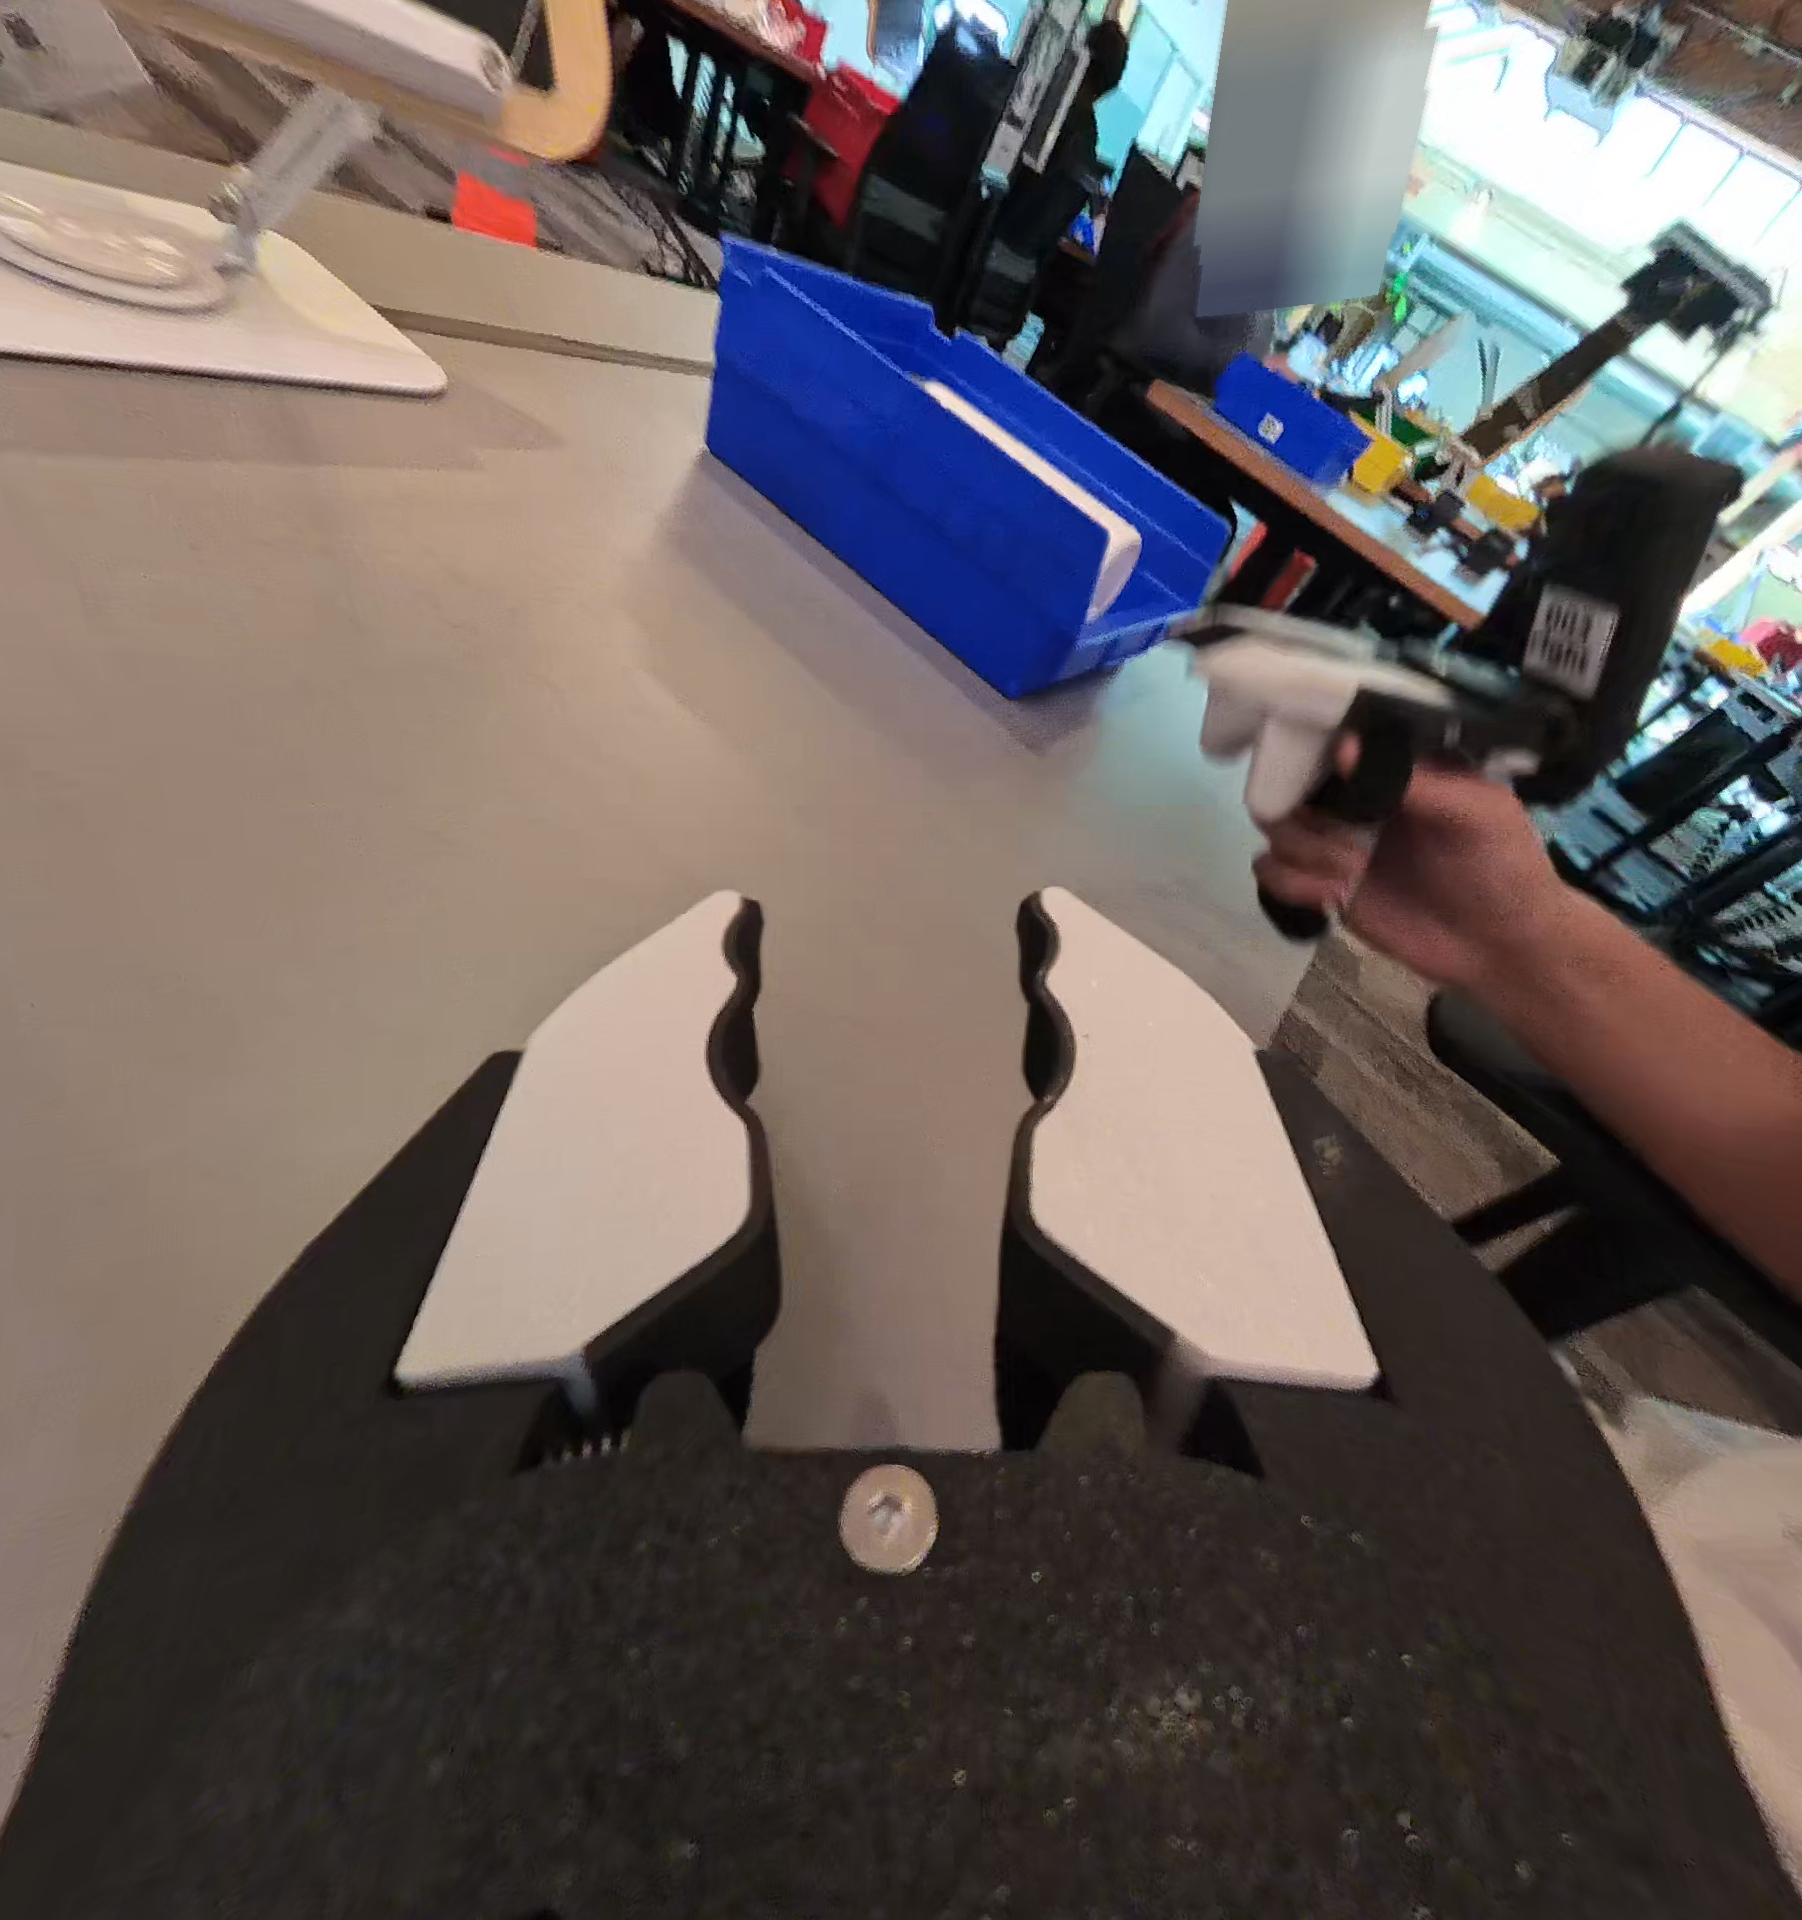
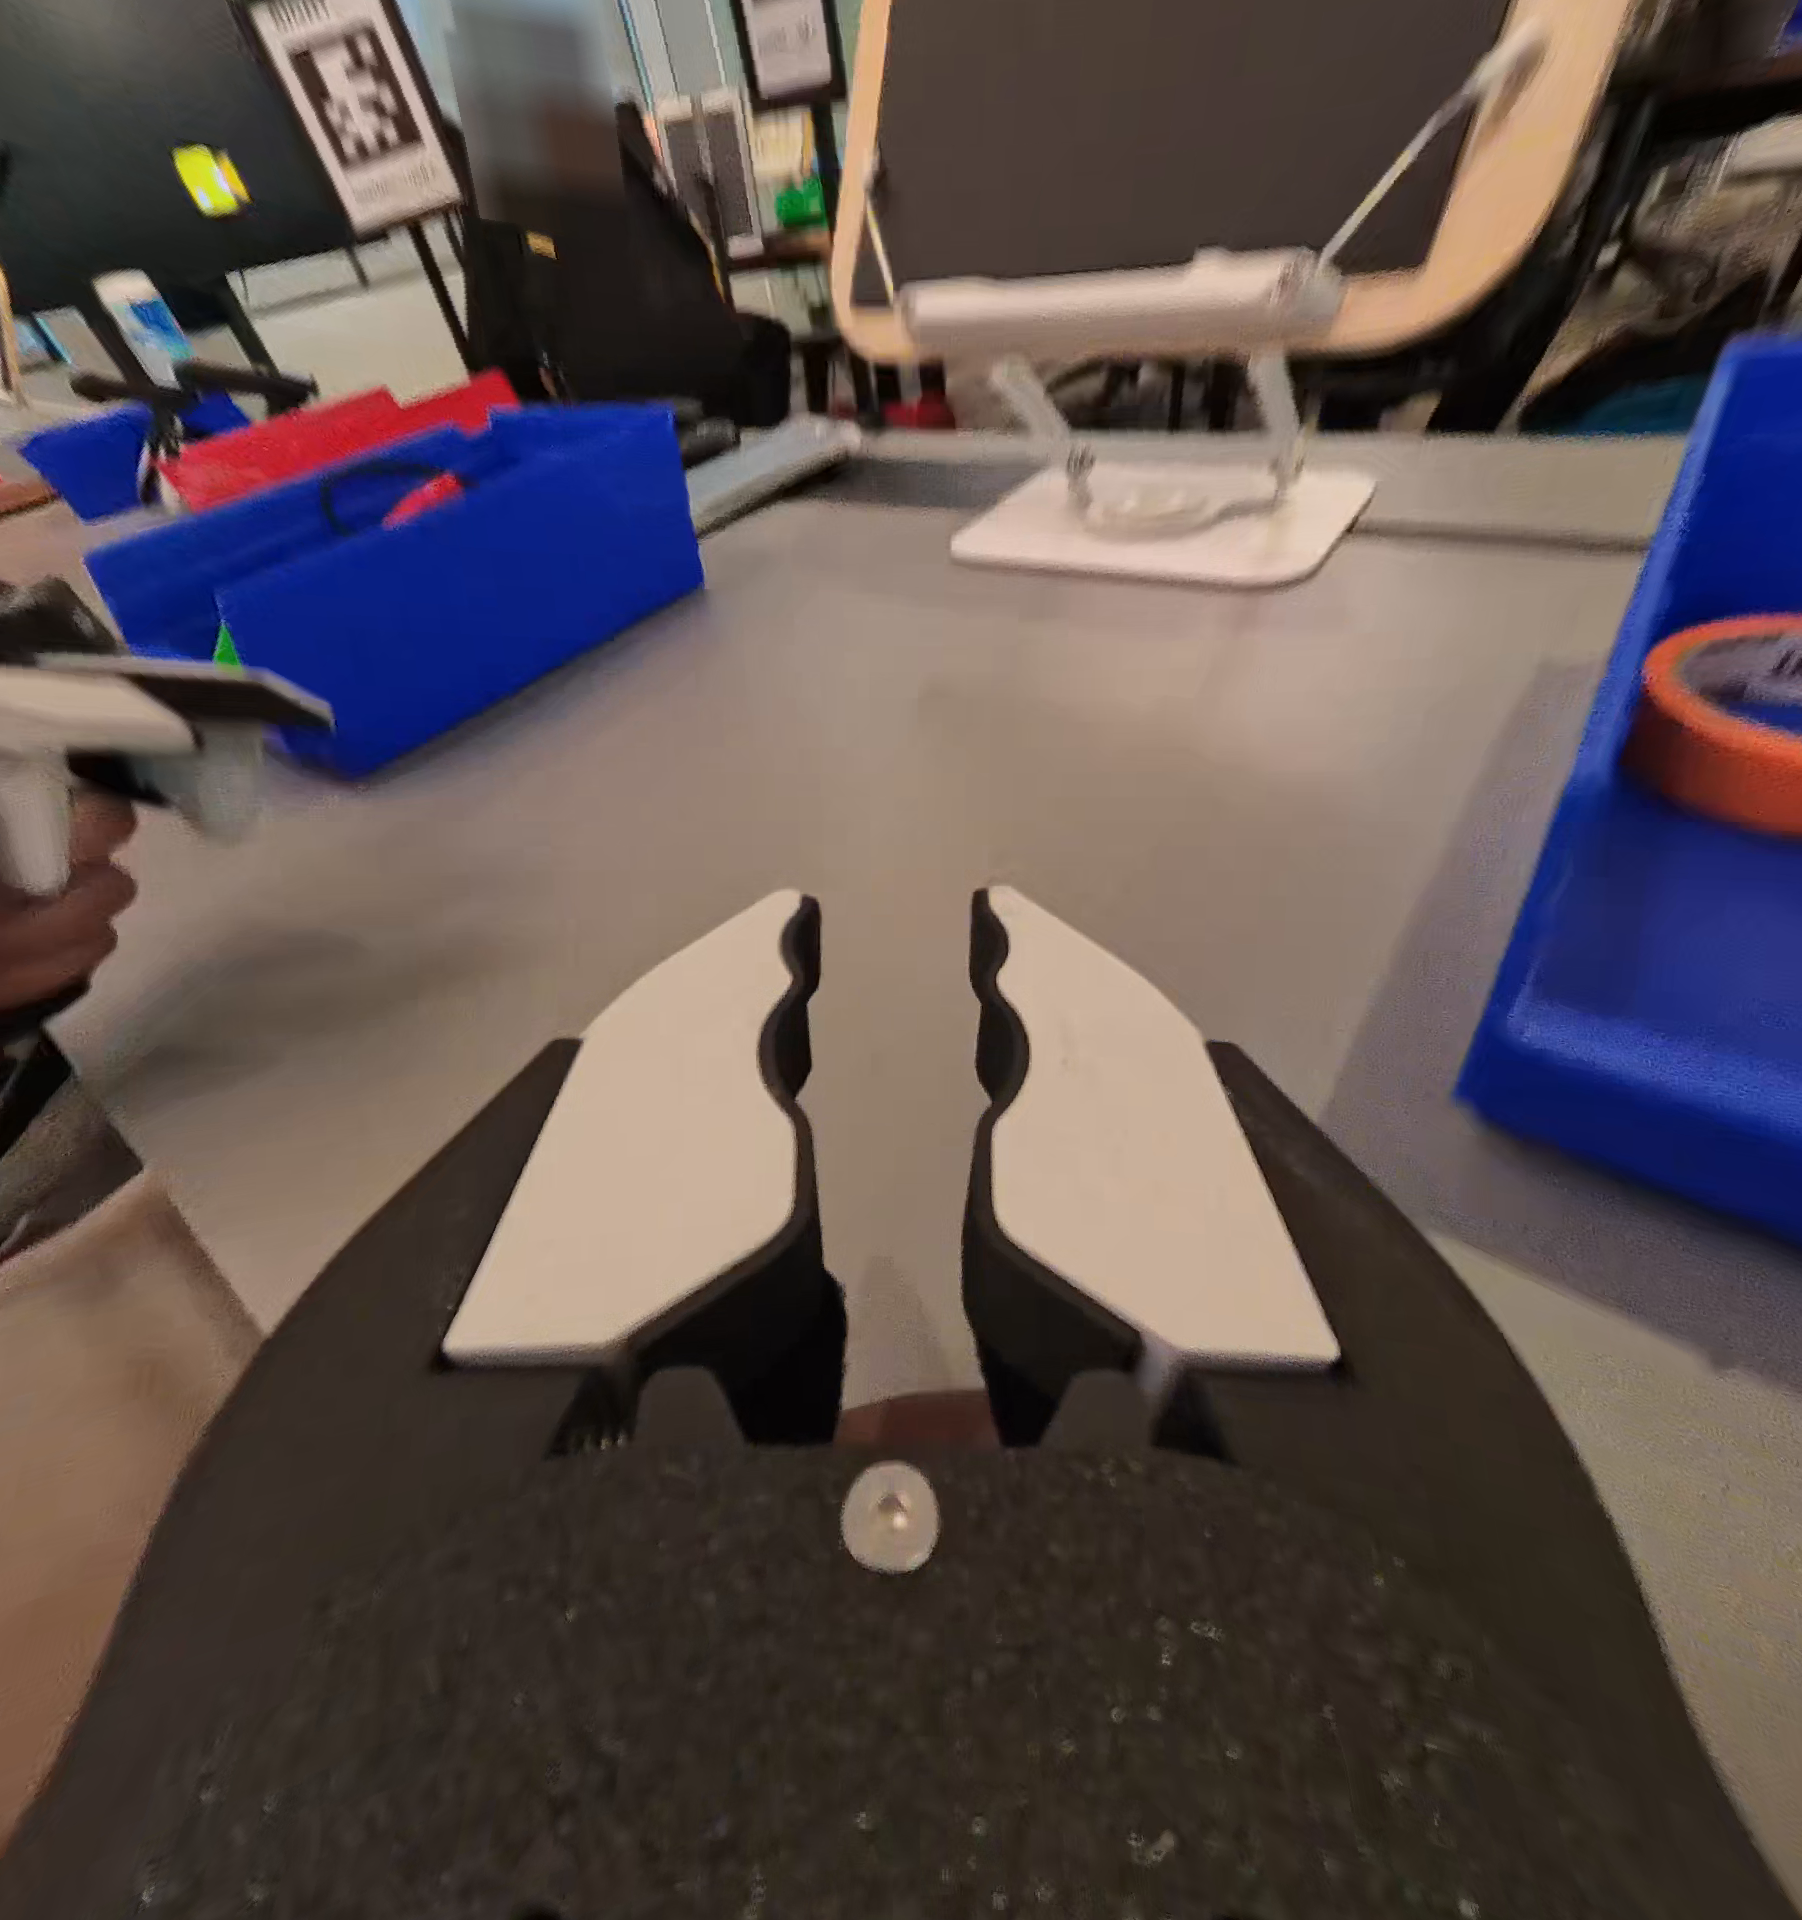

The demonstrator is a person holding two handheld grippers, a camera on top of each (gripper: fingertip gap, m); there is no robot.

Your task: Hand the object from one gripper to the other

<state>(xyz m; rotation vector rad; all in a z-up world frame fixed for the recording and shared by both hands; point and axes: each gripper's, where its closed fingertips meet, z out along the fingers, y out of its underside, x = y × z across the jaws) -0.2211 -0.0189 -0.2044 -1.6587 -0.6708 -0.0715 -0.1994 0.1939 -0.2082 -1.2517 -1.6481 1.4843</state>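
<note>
left gripper [image 1: 889, 914] jaws apart, empty | grey table [image 1: 357, 779] | blue bin [image 1: 876, 499] ahead-right

Upper right of left wrist view: blue bin [image 1: 938, 488] holding a white slab [image 1: 1032, 488], perhaps foam. Upper left: white stand base [image 1: 201, 322] on grey table [image 1: 357, 727].
</note>
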